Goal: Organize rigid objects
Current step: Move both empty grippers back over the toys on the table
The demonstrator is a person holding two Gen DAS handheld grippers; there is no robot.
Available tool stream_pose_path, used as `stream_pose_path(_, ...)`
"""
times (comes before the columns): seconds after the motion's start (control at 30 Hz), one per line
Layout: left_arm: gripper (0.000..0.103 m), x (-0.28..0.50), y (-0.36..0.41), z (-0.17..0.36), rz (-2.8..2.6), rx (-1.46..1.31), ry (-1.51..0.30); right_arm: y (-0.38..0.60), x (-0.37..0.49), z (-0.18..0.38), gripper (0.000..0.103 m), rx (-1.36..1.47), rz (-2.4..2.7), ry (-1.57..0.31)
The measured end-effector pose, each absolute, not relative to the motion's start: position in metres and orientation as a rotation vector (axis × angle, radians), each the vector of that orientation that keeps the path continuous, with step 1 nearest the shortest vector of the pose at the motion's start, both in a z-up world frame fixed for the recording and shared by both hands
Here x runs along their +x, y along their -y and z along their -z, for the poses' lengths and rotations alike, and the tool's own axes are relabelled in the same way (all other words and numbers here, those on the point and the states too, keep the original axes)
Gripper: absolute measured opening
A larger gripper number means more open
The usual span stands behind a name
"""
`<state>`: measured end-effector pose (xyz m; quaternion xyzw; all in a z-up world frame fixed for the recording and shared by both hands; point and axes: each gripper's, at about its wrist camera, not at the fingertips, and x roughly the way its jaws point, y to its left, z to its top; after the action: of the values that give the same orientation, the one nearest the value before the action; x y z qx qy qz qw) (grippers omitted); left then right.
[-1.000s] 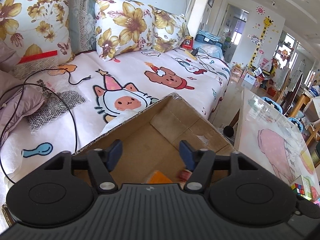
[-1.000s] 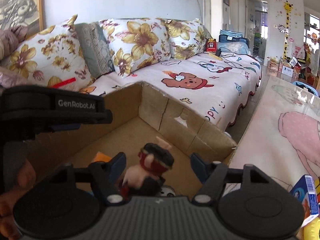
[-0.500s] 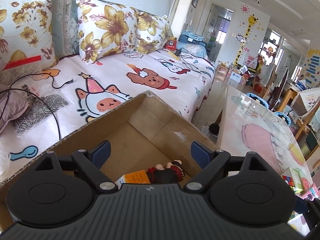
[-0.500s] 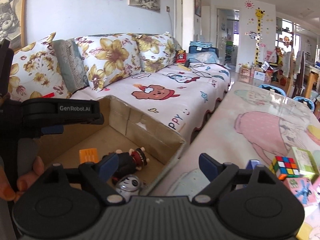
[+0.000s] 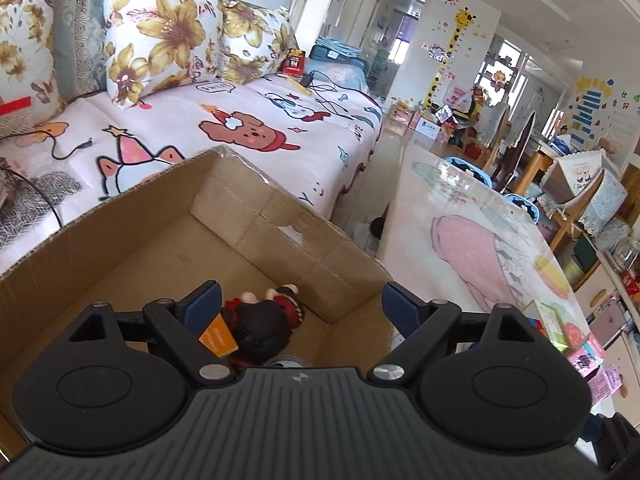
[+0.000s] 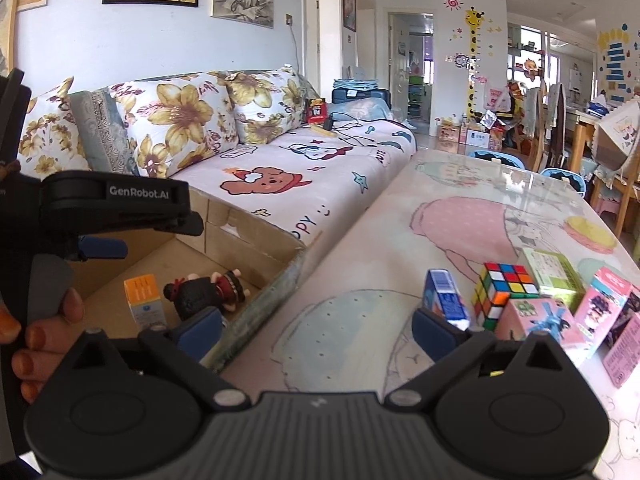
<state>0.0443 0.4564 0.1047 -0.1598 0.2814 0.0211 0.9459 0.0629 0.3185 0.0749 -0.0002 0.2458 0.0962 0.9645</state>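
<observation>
Cardboard box [image 6: 256, 236], at left edge of counter [image 6: 360, 264]: doll figurine [image 6: 204, 292] lying down, orange carton [image 6: 142, 298] beside it.
Left tool [image 5: 298, 300]: wide, empty, over box interior.
Right tool [image 6: 316, 326]: jaws opening, nothing between, over counter just past box rim.
Awaiting sorting, near right edge of counter: blue carton [image 6: 446, 298], Rubik's cube [image 6: 504, 290], green box [image 6: 554, 274], pink boxes [image 6: 540, 320].
Next pick, by judgement: blue carton, nearest; approach low, straddle narrow sides, close squarely, avoid nudging cube.
</observation>
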Motion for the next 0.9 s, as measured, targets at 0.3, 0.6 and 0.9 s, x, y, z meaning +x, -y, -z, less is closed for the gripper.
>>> stream_pose_path(0.3, 0.103, 0.049, -0.452, -0.106, -0.014, -0.321, -0.549, -0.292, 0.051, -0.067, 0.102, 0.033, -0.147, -0.467)
stream_pose_path(0.6, 0.103, 0.056, -0.444, -0.102, 0.025, -0.274, -0.561, -0.274, 0.046, -0.064, 0.102, 0.042, -0.113, -0.438)
stream_pose_path(0.9, 0.103, 0.056, -0.428, -0.099, 0.097, -0.175, -0.550, -0.248, 0.039, -0.065, 0.102, 0.046, -0.052, -0.402)
